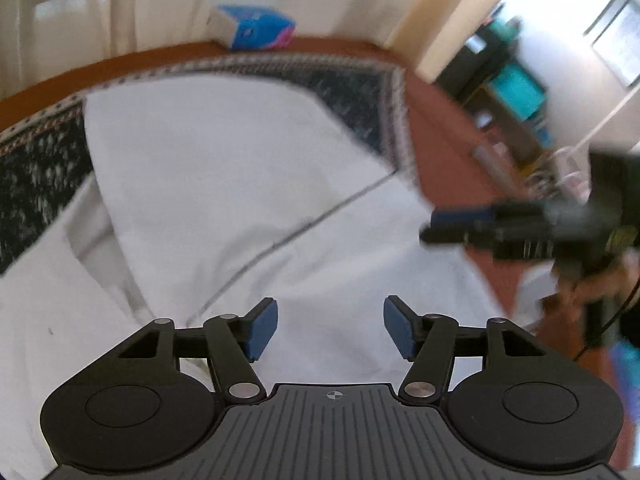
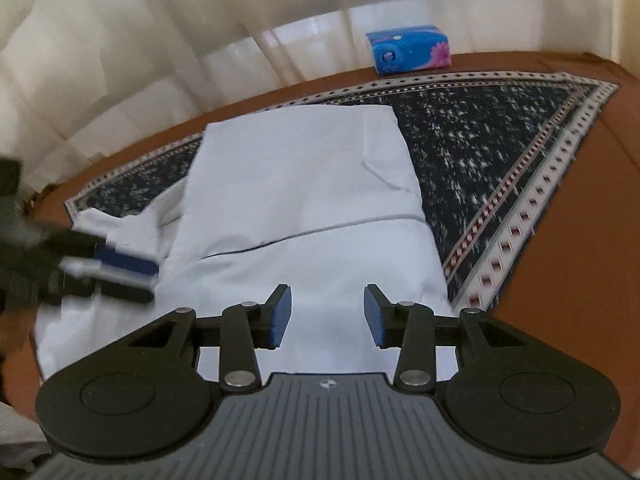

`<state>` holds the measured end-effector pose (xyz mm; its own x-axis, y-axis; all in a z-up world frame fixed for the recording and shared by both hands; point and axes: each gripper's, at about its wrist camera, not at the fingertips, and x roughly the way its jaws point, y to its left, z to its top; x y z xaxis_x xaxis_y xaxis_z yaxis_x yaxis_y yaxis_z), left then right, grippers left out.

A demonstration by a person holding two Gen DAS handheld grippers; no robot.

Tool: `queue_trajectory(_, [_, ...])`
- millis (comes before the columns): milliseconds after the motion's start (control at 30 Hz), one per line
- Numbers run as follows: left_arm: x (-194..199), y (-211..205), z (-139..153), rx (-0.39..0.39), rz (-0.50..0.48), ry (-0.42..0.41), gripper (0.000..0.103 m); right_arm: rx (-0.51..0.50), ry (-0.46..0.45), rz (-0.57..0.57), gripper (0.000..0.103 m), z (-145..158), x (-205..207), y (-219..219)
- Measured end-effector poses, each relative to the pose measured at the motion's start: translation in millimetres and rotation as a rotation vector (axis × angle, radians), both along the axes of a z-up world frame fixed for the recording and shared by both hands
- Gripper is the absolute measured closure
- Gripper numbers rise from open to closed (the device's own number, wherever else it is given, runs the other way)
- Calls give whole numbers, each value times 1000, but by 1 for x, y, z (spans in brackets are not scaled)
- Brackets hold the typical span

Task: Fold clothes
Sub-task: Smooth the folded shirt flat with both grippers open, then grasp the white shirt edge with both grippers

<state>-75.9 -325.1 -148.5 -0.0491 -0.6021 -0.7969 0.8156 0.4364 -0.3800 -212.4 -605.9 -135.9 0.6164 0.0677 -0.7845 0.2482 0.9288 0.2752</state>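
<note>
White garment [image 2: 304, 208], partly folded, lies on a dark patterned mat [image 2: 492, 160] over a brown surface [image 2: 580, 240]. Right view alone shows the whole fold and the mat corner; left view alone shows shelving [image 1: 508, 96] and a window at right. Left gripper [image 1: 330, 330] and right gripper [image 2: 327, 316] hover over the cloth, jaws apart, empty. Blue tissue pack [image 2: 408, 50] at far edge; pale curtain [image 2: 140, 40] behind.

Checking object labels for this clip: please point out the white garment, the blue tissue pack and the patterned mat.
white garment [image 2: 304, 184]: right wrist view, on the flat folded upper panel.
blue tissue pack [image 2: 408, 50]: right wrist view, on its front face.
patterned mat [image 2: 480, 152]: right wrist view, on the dark speckled field right of the garment.
</note>
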Motion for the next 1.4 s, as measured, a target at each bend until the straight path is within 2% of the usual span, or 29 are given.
queue_trajectory(133, [-6,-4,-27,80,91,-2,31,3,56,36,59,-33,22,-9])
queue_trajectory(200, [-8,-4,-31,81,128,-5,31,22,75,73,59,-46,24,-14])
queue_trajectory(300, [-13,-9,-24,110,224,-9,31,33,62,158,58,-50,20,-19])
queue_trajectory(367, [-21,-8,-13,124,308,-24,31,67,58,221,58,-44,21,-30])
queue_trajectory(500, [-49,6,5,97,501,-35,28,114,-4,349,51,-19,20,-58])
queue_trajectory(600, [-70,16,19,74,646,-41,28,134,-10,446,50,-1,28,-73])
queue_trajectory(767, [-99,68,39,64,919,-61,27,159,-43,614,48,33,56,-73])
queue_trajectory(900, [-122,126,58,111,1114,-136,22,181,-120,761,45,70,95,-36])
queue_trajectory(1067, [-141,197,61,160,1295,-152,21,191,-151,922,39,96,149,55])
queue_trajectory(1200, [-143,237,39,166,1322,-113,21,174,-115,989,36,93,194,143])
queue_trajectory(1400, [-126,270,1,126,1292,-42,21,32,-2,1023,35,55,256,268])
